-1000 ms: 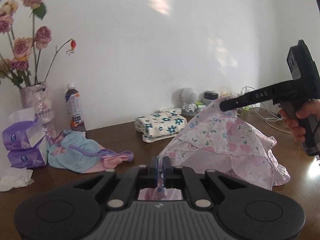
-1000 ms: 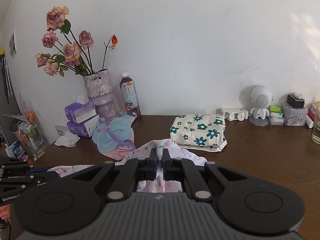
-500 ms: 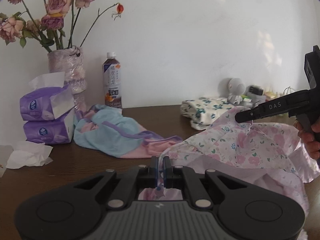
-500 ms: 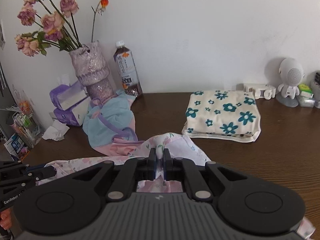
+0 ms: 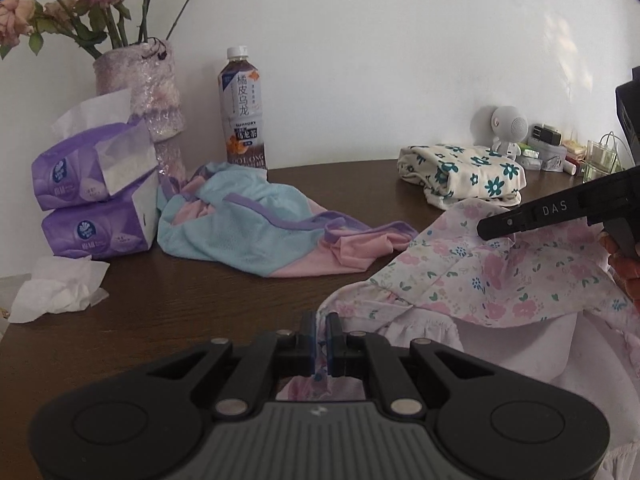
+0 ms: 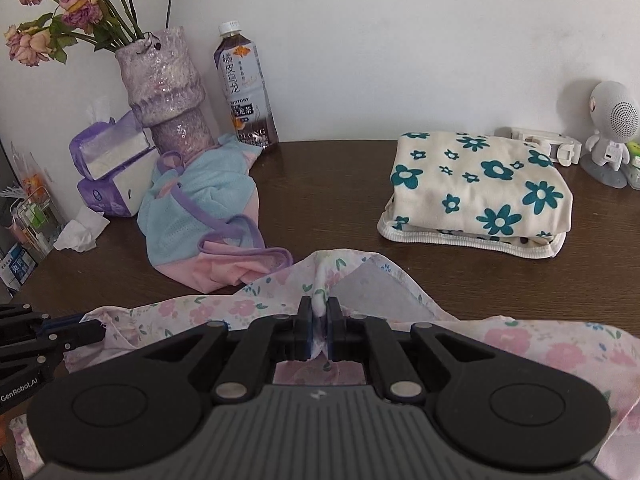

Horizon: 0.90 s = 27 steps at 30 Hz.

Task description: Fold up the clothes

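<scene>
Both the left gripper (image 5: pixel 320 336) and the right gripper (image 6: pixel 319 322) are clamped on an edge of the pink floral garment (image 5: pixel 500 280), held draped above the table (image 5: pixel 200 312). The thin, limp cloth likely sags between grips; hemmed edges and corners offer the firmest hold.

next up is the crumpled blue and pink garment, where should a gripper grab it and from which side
Grip the blue and pink garment at its purple-trimmed pink edge. It lies flat and loose on the table, at the heap's near end. Come in from the front: the vase and bottle crowd the back.
</scene>
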Motion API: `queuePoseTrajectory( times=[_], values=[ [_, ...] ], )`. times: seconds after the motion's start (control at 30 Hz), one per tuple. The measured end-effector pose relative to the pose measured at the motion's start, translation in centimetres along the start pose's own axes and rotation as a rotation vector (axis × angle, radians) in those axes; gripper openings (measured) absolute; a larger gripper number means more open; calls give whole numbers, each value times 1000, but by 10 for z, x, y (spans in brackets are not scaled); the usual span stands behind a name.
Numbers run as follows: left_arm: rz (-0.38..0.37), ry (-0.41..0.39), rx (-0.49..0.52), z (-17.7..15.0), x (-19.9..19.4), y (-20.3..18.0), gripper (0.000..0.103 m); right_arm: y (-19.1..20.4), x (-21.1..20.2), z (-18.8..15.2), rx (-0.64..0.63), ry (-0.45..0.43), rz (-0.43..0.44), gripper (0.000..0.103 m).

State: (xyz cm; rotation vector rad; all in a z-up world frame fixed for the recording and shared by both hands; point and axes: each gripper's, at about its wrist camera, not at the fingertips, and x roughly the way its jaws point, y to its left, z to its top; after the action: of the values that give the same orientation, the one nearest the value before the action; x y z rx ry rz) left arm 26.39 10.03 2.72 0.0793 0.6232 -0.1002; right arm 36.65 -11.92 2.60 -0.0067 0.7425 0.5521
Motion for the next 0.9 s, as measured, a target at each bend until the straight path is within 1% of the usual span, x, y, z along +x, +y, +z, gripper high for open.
queuePoseTrajectory(
  times=[0.03,0.07,0.13,0.17,0.2,0.23,0.27,0.3,0.33,0.37,0.43,0.5,0.6,0.7,0.8,0.9],
  values=[
    [-1,2,-1,0,0,0,5,0,0,0,1,0,0,8],
    [-3,3,-4,0,0,0,5,0,0,0,3,0,-1,12],
    [-9,2,-21,1,-1,1,11,-1,-5,0,18,-14,12,28],
    [-17,2,-35,2,-2,2,14,-1,-10,1,25,-28,14,46],
    [-28,3,-50,3,-3,4,25,-1,-17,2,24,-48,13,57],
    [-36,0,-70,4,-6,6,41,-1,-24,3,22,-68,13,58],
    [-41,-6,-90,5,-9,7,49,-1,-34,3,23,-87,14,62],
    [-46,-13,-110,7,-12,9,61,-2,-43,3,24,-106,16,71],
    [-49,-24,-124,9,-16,10,66,-2,-53,4,24,-125,17,75],
    [-50,-39,-132,11,-22,10,68,-3,-65,2,22,-142,24,79],
    [-52,-71,-146,15,-35,10,80,-4,-89,-3,17,-172,33,81],
    [-55,-106,-130,18,-49,3,86,-5,-112,-12,6,-185,37,85],
    [-85,-142,-61,18,-69,-16,87,-6,-143,-32,-23,-191,23,87],
    [-151,-156,9,13,-90,-41,88,-6,-168,-57,-43,-179,0,88],
    [-233,-148,57,0,-109,-66,88,-8,-189,-83,-46,-157,-20,88],
    [-324,-96,86,-16,-118,-93,89,-10,-205,-108,-64,-144,-48,88]
  ],
)
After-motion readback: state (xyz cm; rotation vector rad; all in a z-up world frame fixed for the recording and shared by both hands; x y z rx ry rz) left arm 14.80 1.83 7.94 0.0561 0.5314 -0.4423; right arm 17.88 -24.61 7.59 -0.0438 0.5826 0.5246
